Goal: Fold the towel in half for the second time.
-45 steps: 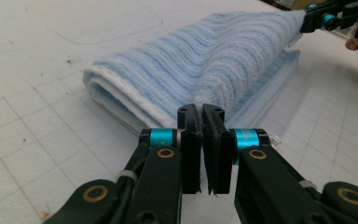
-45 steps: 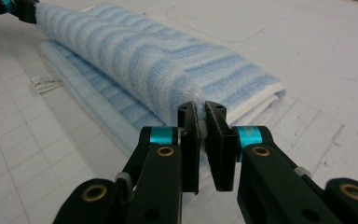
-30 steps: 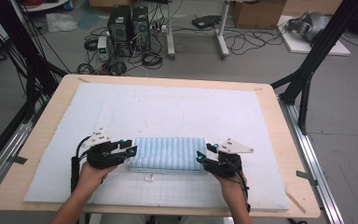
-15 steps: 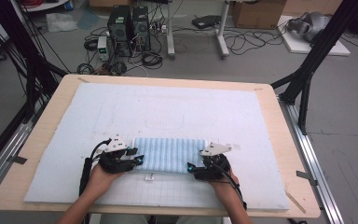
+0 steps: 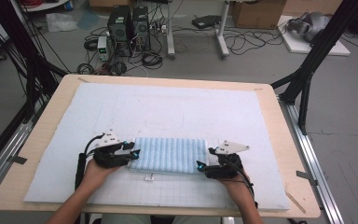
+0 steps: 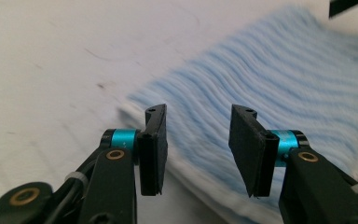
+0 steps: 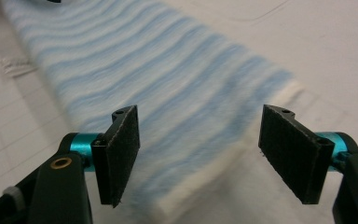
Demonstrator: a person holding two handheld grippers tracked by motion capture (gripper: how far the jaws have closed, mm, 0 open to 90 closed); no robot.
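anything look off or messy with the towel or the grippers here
Nothing much stands out. The striped towel lies folded flat and square to the table edge, with the left gripper and right gripper open at its short ends. A small white tag pokes out at its near edge.

White foam mat (image 5: 168,107) on a wooden table (image 5: 289,154). Behind the table, on the grey floor: two black computer boxes (image 5: 129,25), tangled cables (image 5: 149,58), a cardboard box (image 5: 256,13). Black tripod legs (image 5: 307,70) at the right, black frame poles (image 5: 32,65) at the left.
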